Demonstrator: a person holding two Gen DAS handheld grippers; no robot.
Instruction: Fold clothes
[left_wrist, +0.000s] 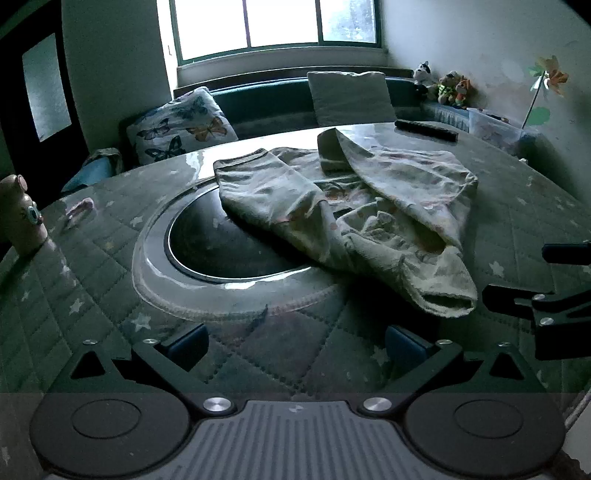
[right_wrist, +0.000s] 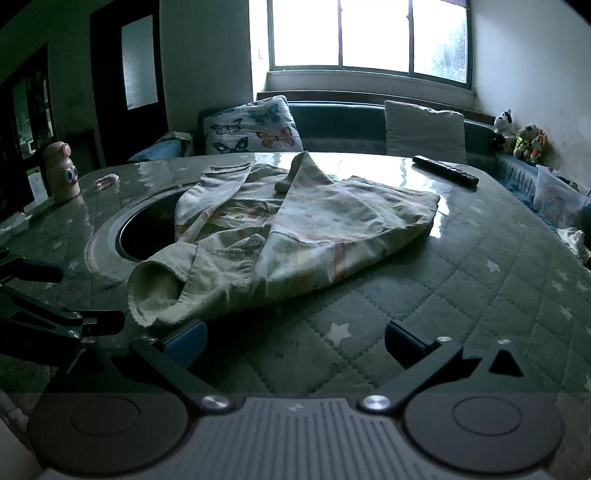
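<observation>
I see both the left gripper (left_wrist: 295, 341) and right gripper (right_wrist: 295, 341) spread wide, holding nothing. The garment (right_wrist: 295, 229) lies crumpled on the quilted table (right_wrist: 480, 288), partly over the round inset (left_wrist: 229, 251). Risk: pinching 2 layers at the cuff (right_wrist: 155, 295) could drag the whole heap.

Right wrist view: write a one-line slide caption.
Open right gripper faces a crumpled shirt on the quilted table, remote behind.

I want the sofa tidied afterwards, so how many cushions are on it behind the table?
2: a butterfly-print cushion at the sofa's left end, and a plain pale cushion further right, below the window. Others could be hidden behind the table.
</observation>
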